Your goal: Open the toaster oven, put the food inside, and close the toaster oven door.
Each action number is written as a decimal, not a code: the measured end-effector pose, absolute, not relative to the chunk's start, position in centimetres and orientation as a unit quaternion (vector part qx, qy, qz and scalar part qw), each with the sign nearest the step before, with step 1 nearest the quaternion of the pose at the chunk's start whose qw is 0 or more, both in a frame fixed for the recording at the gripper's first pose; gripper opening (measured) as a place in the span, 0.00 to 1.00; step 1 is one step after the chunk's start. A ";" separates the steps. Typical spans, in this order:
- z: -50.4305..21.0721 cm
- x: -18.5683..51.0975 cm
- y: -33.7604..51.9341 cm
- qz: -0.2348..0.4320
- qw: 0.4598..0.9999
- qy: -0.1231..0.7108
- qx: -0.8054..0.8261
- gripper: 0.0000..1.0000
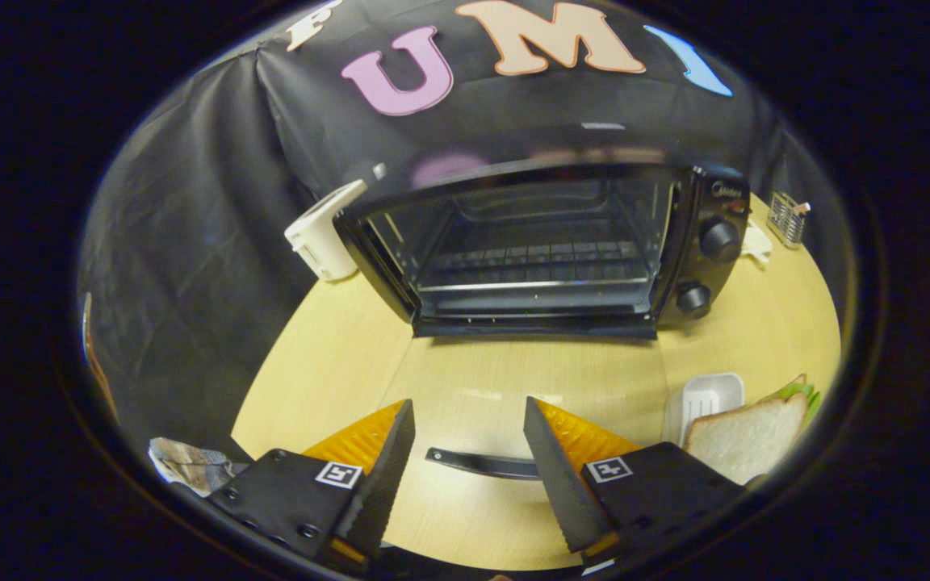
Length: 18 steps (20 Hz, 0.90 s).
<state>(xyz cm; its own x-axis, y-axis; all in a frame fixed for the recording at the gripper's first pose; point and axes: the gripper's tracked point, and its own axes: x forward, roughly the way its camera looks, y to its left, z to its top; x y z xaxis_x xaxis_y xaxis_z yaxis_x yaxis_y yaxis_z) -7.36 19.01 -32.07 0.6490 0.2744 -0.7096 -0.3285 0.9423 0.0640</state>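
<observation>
**Door down, food off to the right**

Gripper (469,440) released, fingers spread and holding nothing. Between the fingertips, the dark handle (477,464) of the lowered glass door (513,387), lying flat and see-through over the wooden table (328,355); handle's long axis crosswise to the fingers. Straight ahead, beyond the door, the toaster oven (542,246) standing open, wire rack (529,266) bare inside, two knobs (719,240) on its right panel.

Slice of bread (747,436) just right of the right finger and close to it, with something green (800,391) tucked behind and a small white tray (703,399) touching or nearly touching its far side. Long edge of the slice angled away to the right, not in line with the fingers.

Opening judged done; loading not yet begun. Next move likely a swing right and a turn to meet the slice, then forward along the door into the cavity.

Further off: a white appliance (321,234) left of the oven, a small wire holder (788,216) far right.
</observation>
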 end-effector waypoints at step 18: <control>-22.7 -7.0 -2.6 0.014 0.915 0.390 -0.101 0.85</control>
